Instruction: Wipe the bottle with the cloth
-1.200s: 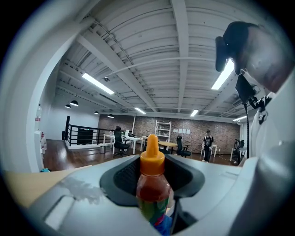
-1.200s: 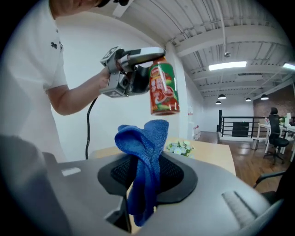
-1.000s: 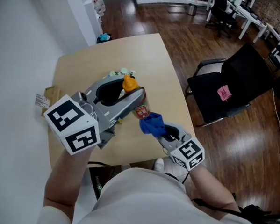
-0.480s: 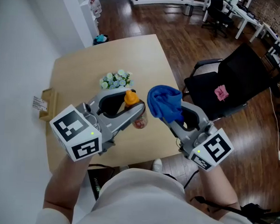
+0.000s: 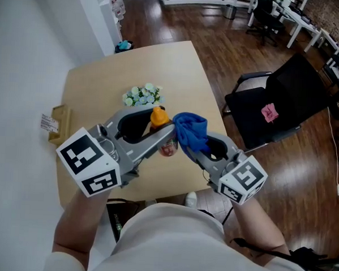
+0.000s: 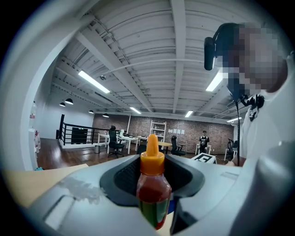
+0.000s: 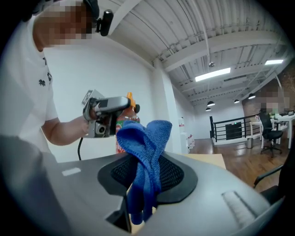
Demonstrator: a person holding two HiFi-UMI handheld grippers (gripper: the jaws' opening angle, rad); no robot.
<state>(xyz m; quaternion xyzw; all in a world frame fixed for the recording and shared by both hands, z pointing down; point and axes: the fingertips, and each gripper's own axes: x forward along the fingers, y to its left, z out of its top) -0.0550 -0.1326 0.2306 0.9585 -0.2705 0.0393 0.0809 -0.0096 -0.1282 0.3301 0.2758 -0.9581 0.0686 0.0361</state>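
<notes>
Aloft, cloth (image 5: 192,130) sits just beside bottle (image 5: 157,117), over the table's (image 5: 104,83) near half.

Bottle (image 5: 157,116) body behind left gripper (image 5: 166,129)

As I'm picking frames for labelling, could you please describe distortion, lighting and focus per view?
Head view: evenly lit, sharp, no glare on the light wooden table. Left gripper view: strong fisheye, black corners, bowed ceiling beams; the orange-capped red sauce bottle looms large. Right gripper view: same fisheye; the blue microfibre cloth is crisp against a bright wall.
</notes>
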